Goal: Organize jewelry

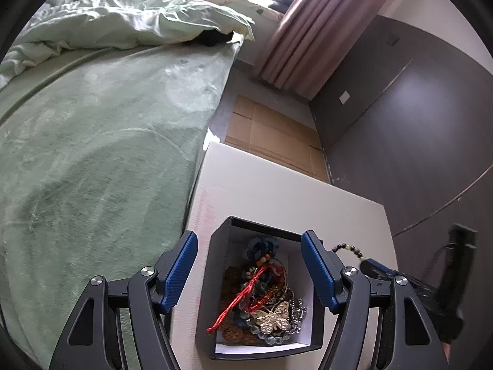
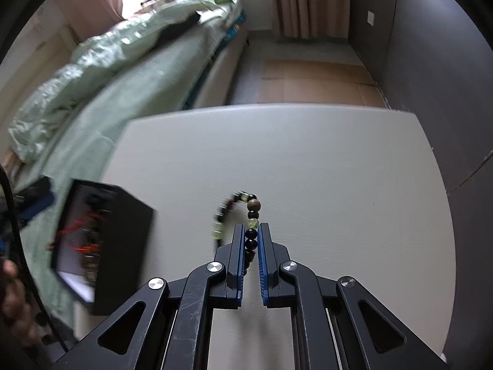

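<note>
Right wrist view: the right gripper point(image 2: 250, 237) is clamped on a beaded bracelet point(image 2: 246, 215), whose strand runs forward between the pads, then arcs left (loose end drooping) above the white table point(image 2: 308, 160). The left gripper point(image 1: 249, 265) hangs wide open, empty, over the black jewelry box point(image 1: 220, 277).

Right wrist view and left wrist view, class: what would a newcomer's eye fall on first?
The right gripper pinches a beaded bracelet above the white table. To its left stands a black box heaped with tangled jewelry, a red cord and silver butterfly pendant on top, between the left gripper's open fingers.
</note>
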Tool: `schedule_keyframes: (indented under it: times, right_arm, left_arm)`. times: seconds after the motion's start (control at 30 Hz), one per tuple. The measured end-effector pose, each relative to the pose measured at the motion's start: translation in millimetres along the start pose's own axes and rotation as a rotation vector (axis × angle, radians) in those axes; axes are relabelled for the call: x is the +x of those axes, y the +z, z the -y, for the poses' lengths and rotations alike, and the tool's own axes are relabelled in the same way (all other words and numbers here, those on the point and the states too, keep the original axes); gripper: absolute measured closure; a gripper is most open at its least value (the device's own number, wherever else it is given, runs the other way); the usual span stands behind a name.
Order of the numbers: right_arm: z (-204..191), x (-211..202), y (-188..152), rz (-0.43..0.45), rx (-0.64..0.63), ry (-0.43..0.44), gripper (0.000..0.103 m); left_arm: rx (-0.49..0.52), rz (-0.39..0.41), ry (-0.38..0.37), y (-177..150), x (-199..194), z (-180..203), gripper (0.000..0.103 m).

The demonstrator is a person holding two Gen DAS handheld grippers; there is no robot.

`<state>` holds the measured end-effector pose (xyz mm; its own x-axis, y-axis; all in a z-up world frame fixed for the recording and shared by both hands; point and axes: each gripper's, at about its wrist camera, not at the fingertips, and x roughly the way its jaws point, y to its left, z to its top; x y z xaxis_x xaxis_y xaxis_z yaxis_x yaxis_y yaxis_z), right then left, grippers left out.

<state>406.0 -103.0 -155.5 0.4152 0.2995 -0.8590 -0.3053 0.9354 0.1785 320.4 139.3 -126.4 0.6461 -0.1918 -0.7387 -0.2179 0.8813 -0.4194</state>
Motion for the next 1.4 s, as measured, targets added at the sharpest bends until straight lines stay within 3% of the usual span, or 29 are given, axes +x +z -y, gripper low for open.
schedule_keyframes:
  times: [0.27,0.5,0.83,0.9,0.93,1.03,1.23,1.4]
  right_arm:
    - [-21.2,-51.4,3.7,0.112,0.005,0.096,0.093]
    - [-44.6,-72.0,7.6,0.172,-0.005,0.198,0.093]
    - [-83.0,-70.3,9.7,0.178,-0.026,0.351,0.093]
    - [-90.2,-66.8,10.5,0.158,-0.031,0.346,0.093]
    - [-93.1,-63.3,11.5,0.139,-0.032,0.338,0.089]
    - [-89.4,-62.6,8.3,0.143,-0.008,0.335,0.032]
    - [-75.4,-87.5,-1.1,0.202,0.013,0.314,0.027]
    - [-65.8,-102.8,-12.0,0.219,0.037,0.276,0.016]
  left_arm:
    - [-0.030,0.016,-0.037,-15.1,-4.2,-3.2,0.033]
    - [-0.048,0.028,-0.053,-13.6,-7.5,-9.9,0.032]
    - [-0.049,0.024,-0.069,-13.0,-8.3,-11.2,0.032]
    - [-0.044,0.033,-0.057,-12.7,-8.4,-10.5,0.032]
    - [-0.041,0.034,-0.056,-12.8,-8.0,-9.6,0.032]
    - [-0.041,0.016,-0.056,-16.7,-7.0,-8.3,0.030]
    - [-0.018,0.046,-0.072,-24.7,-29.4,5.0,0.007]
    - [0.031,0.035,-0.090,-40.3,-50.9,22.7,0.003]
